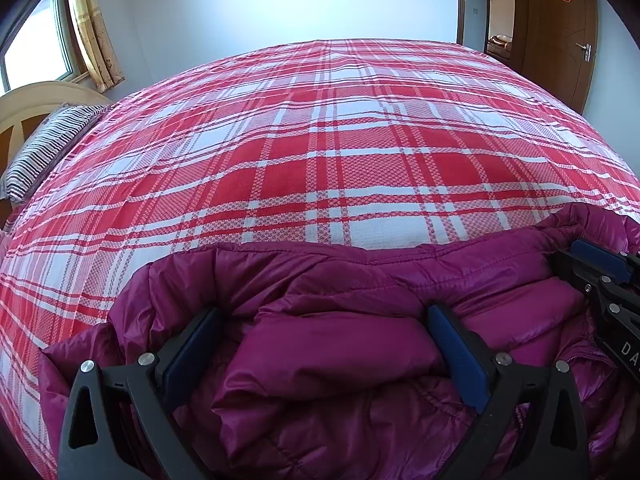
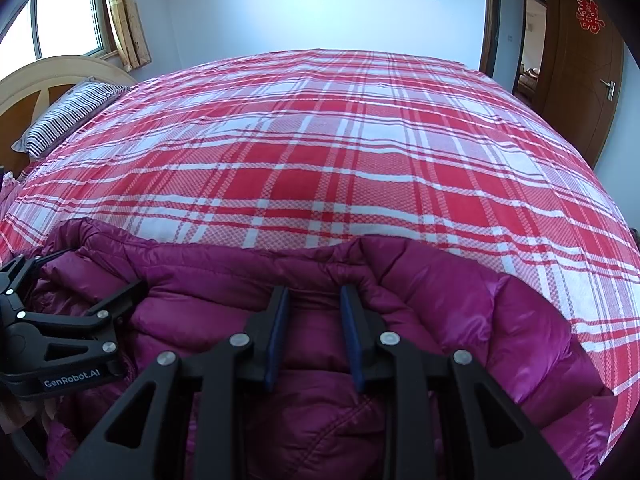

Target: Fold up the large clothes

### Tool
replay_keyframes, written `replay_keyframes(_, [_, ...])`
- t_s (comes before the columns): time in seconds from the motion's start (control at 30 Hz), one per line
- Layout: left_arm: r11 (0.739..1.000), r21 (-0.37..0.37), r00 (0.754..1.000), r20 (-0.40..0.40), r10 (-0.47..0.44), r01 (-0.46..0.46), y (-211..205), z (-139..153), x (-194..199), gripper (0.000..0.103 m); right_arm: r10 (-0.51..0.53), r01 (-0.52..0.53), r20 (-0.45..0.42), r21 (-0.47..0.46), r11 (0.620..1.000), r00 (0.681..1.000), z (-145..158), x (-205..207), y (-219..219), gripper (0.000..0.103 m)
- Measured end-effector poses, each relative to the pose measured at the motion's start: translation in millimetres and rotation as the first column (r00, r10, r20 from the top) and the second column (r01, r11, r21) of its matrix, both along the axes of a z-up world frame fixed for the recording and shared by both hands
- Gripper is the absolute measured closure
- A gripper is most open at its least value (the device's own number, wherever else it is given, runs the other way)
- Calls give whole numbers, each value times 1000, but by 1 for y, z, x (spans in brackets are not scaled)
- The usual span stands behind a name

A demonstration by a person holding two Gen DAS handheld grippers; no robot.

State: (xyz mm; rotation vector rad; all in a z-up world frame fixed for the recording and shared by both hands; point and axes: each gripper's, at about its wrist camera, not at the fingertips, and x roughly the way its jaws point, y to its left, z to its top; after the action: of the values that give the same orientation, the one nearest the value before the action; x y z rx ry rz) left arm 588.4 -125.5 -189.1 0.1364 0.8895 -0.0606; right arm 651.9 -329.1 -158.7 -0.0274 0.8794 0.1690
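Magenta quilted puffer jacket (image 1: 340, 344) lies bunched at the lower frame on the red plaid bedspread (image 1: 320, 152), folding seemingly barely begun; left gripper (image 1: 320, 352) spread wide, right gripper (image 2: 314, 336) half-closed, apparently pinching a jacket ridge.

From my remote seat I count one magenta puffer jacket (image 1: 340, 344) at six o'clock in both views. There are two grippers: the left gripper (image 1: 324, 344) and the right gripper (image 2: 314, 320), each with two blue-padded fingers (image 1: 460, 356). One red plaid bedspread (image 1: 320, 152) fills the centre. One striped pillow (image 2: 68, 116) sits at nine o'clock, one curtain (image 2: 128, 16) at eleven, one wooden door (image 2: 580, 72) at two.
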Motion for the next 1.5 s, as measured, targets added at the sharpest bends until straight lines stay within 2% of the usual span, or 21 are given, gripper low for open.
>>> replay_keyframes(0.17, [1000, 11, 1000, -5, 0, 0, -1, 0, 1, 1, -1, 1, 1, -9, 1000, 1000, 0, 0, 0, 74])
replay_keyframes(0.27, [1000, -21, 999, -31, -6, 5, 4, 6, 4, 1, 4, -4, -1, -19, 1000, 1000, 1, 0, 1, 74])
replay_keyframes(0.3, [999, -31, 999, -32, -9, 8, 7, 12, 2, 1, 12, -13, -3, -23, 1000, 1000, 3, -1, 1, 71])
replay_keyframes(0.37, [999, -48, 1000, -9, -20, 20, 11, 22, -5, 1, 55, -55, -8, -40, 998, 998, 9, -5, 6, 53])
replay_keyframes(0.4, [998, -52, 1000, 6, -21, 21, 14, 27, -9, 1, 74, -74, 0, -52, 996, 997, 14, -10, 8, 31])
replay_keyframes(0.43, [998, -59, 999, 26, -20, 22, 19, 33, -17, 1, 78, -77, 17, -62, 995, 997, 18, -16, 9, 15])
replay_keyframes(0.47, [998, -63, 999, 37, -21, 23, 22, 38, -23, 1, 76, -73, 45, -74, 995, 996, 23, -24, 9, 12])
replay_keyframes(0.6, [996, -79, 994, 102, -33, 41, 37, 60, -52, 1, 46, -40, 91, -62, 997, 995, 40, -40, -5, 12])
replay_keyframes(0.67, [994, -94, 992, 117, -45, 56, 47, 69, -71, 1, -13, 18, 117, -39, 999, 993, 50, -47, -21, 12])
replay_keyframes(0.8, [989, -142, 993, 116, -34, 51, 74, 76, -118, 1, -66, 63, 86, 37, 997, 994, 58, -64, -51, 12])
replay_keyframes(1.0, [991, -130, 996, 86, -9, 20, 121, 56, -187, 1, -91, 90, 31, 46, 995, 995, 60, -128, -84, 12])
replay_keyframes(1.1, [986, -164, 998, 64, 21, -11, 148, 45, -220, 1, -124, 124, -5, 75, 989, 992, 53, -163, -104, 12])
replay_keyframes(1.27, [978, -208, 1000, 16, 17, -13, 160, 28, -259, 1, -174, 180, -75, 96, 979, 982, 33, -210, -130, 12])
replay_keyframes(1.4, [975, -223, 1000, -6, 6, -7, 162, 21, -292, 1, -182, 193, -97, 116, 974, 979, 23, -243, -135, 12])
replay_keyframes(1.5, [977, -215, 1000, -10, -3, 1, 164, 19, -314, 1, -176, 184, -82, 105, 977, 981, 24, -270, -133, 12])
